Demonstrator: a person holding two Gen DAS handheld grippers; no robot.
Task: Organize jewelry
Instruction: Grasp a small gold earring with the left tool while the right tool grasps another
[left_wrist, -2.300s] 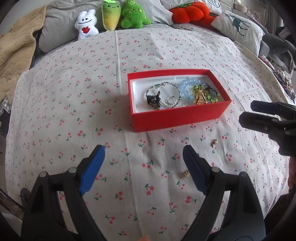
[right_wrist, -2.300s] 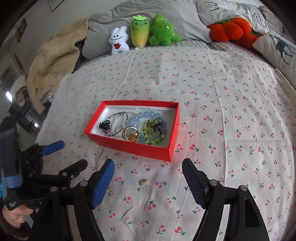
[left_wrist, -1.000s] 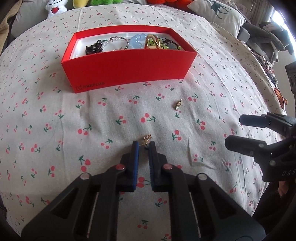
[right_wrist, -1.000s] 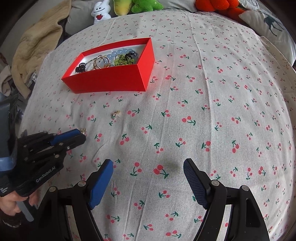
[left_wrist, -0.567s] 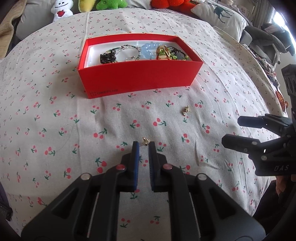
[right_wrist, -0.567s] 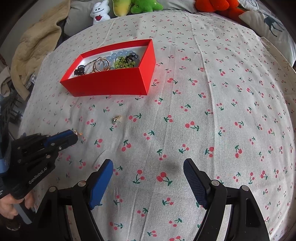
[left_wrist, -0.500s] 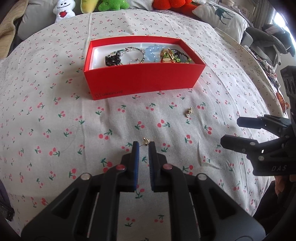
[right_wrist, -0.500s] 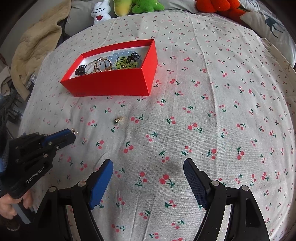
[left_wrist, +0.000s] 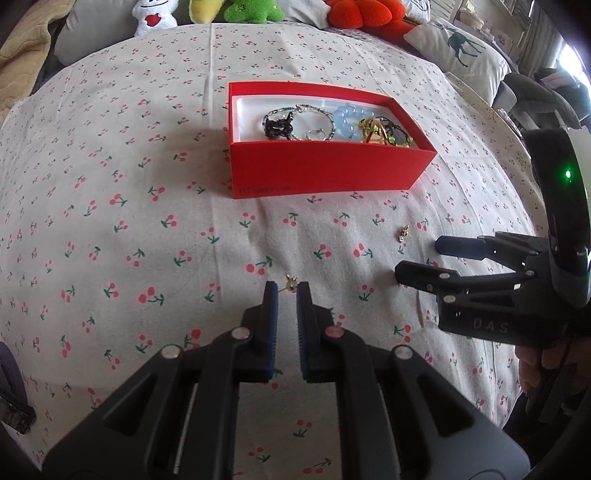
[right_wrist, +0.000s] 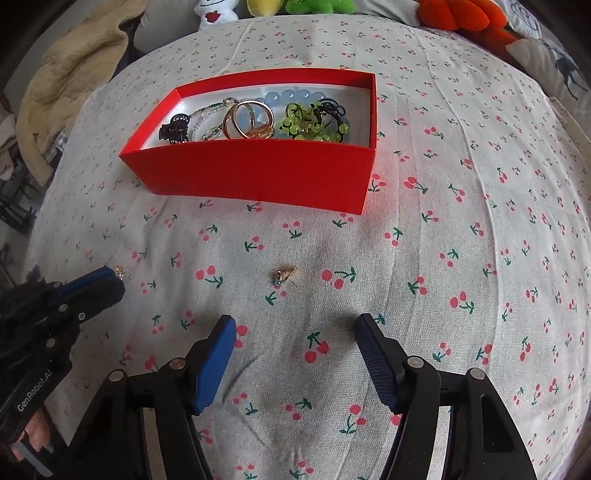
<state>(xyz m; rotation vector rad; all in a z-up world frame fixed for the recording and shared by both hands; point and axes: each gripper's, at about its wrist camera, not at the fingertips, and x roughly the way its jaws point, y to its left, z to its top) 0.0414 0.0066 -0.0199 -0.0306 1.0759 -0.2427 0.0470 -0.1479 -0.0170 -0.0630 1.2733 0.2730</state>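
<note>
A cherry-print bedsheet (left_wrist: 110, 177) fills both views from edge to edge, with plush toys (left_wrist: 243, 7) and pillows along the top. In the upper left of the right wrist view a beige blanket (right_wrist: 70, 70) lies bunched at the bed's edge.

A red box (left_wrist: 325, 173) sits on the sheet in the upper middle of the left wrist view and the upper centre-left of the right wrist view. Its white inside holds a black hair claw (right_wrist: 175, 129), beaded strands, gold rings (right_wrist: 247, 120), a pale blue bead bracelet (left_wrist: 347, 120), a green bead bracelet (right_wrist: 306, 123) and black hair ties, all piled together toward the box's middle and right.

The left tool (left_wrist: 283, 291) occupies the bottom centre of its own view, its blue-padded fingers drawn close with a narrow gap; a small gold earring (left_wrist: 291, 282) sticks out at the tips, apparently pinched by its thin post. In the right wrist view the same tool shows at the lower left edge with the earring at its tip.

The right tool (right_wrist: 295, 328) sits at the bottom of its view, fingers spread wide and clamping nothing. A second gold earring (right_wrist: 285, 274) lies on the sheet just above the gap between them, below the box and well apart from it.
</note>
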